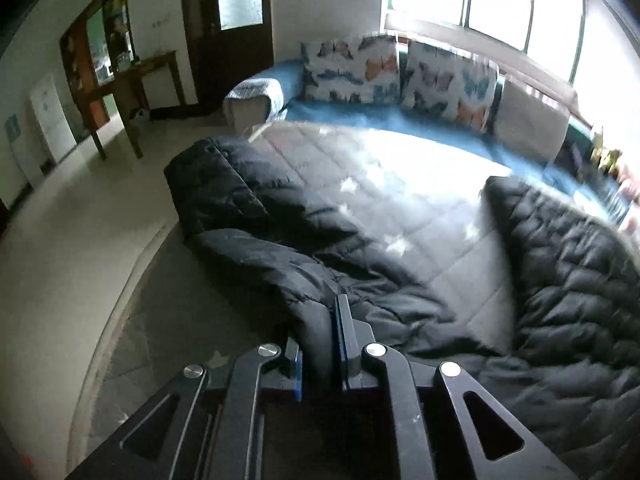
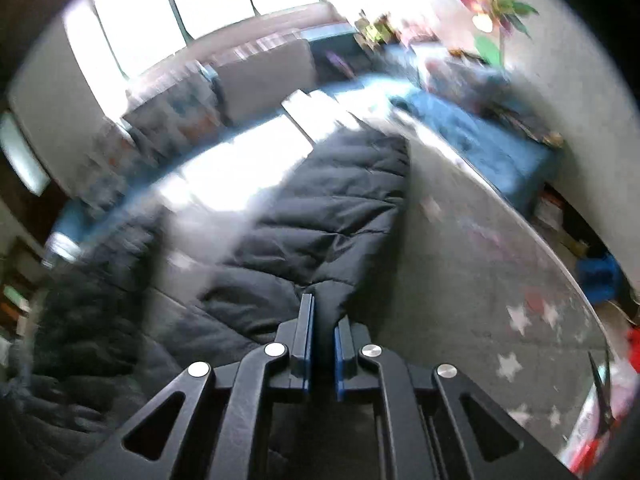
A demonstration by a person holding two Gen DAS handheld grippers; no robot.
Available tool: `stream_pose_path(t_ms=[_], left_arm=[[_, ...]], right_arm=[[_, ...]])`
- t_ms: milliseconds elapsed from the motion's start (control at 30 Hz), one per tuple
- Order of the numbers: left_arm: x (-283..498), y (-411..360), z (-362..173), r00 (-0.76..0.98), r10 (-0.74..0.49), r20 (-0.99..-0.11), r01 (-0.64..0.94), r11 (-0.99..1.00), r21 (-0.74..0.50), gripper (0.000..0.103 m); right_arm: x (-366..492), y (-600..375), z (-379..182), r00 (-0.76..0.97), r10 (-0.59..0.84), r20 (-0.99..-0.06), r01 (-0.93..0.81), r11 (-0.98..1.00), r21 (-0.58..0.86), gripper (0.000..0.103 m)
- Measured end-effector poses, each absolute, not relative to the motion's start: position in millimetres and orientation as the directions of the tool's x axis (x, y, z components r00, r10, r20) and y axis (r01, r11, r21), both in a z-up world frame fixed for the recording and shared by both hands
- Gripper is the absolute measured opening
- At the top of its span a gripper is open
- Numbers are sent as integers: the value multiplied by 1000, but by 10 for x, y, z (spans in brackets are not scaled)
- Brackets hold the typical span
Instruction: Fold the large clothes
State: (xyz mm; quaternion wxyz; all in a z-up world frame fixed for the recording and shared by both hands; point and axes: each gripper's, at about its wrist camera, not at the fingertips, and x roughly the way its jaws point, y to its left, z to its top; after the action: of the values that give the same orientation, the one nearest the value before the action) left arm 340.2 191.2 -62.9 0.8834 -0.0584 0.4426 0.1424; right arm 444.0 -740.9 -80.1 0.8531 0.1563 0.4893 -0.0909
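Black quilted jacket [image 1: 256,216] sprawls across the grey star-print quilt [image 1: 400,208], both sleeves out and no fold yet visible. Left gripper [image 1: 320,336] and right gripper [image 2: 322,332] each pinch its fabric in narrow jaws; folding looks barely begun.
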Motion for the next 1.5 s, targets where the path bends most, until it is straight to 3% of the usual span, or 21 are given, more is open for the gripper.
stream_pose_path(t_ms=[167, 267, 367, 467, 567, 767, 1000, 1100, 1233, 1333, 1433, 1500], left_arm=[[3285, 1821, -467, 551, 215, -806, -264, 962, 76, 23], [3137, 1843, -284, 567, 222, -793, -271, 960, 75, 39], [2866, 1729, -50, 613, 224, -758, -254, 964, 79, 40], [2608, 1477, 70, 636, 149, -757, -170, 984, 51, 40], [2360, 972, 26, 625, -18, -781, 1, 1000, -22, 41], [2015, -49, -196, 526, -300, -796, 292, 943, -162, 40], [1511, -934, -587, 404, -445, -799, 541, 821, -183, 40], [1298, -1157, -881, 381, -380, -843, 602, 794, -86, 40], [1138, -1219, -944, 431, -356, -829, 632, 775, -4, 40], [1225, -1119, -845, 386, -406, -828, 600, 793, -109, 40], [1402, -704, -617, 390, -425, -817, 512, 837, -191, 41], [1500, -355, -461, 439, -397, -806, 410, 887, -214, 51]], right_arm=[[4275, -7359, -636, 503, -60, -862, 302, 947, 110, 13], [4039, -7152, -340, 534, -111, -838, 217, 976, 9, 14], [3727, -6781, -103, 574, -70, -816, 74, 997, -34, 15], [3390, -6263, -31, 565, 66, -822, -131, 991, -11, 19], [3074, -5608, -146, 484, 241, -841, -353, 933, 64, 21], [2699, -4682, -400, 277, 459, -844, -609, 764, 215, 21], [2306, -4319, -853, 197, 410, -891, -721, 676, 151, 21], [2307, -4318, -803, 191, 405, -894, -726, 671, 149, 21], [2351, -4288, -471, 249, 427, -869, -720, 682, 128, 21], [2423, -4167, -333, 282, 463, -840, -728, 674, 127, 21], [2471, -3966, -558, 221, 466, -857, -734, 658, 168, 21], [2537, -3836, -863, 163, 411, -897, -736, 656, 167, 21]])
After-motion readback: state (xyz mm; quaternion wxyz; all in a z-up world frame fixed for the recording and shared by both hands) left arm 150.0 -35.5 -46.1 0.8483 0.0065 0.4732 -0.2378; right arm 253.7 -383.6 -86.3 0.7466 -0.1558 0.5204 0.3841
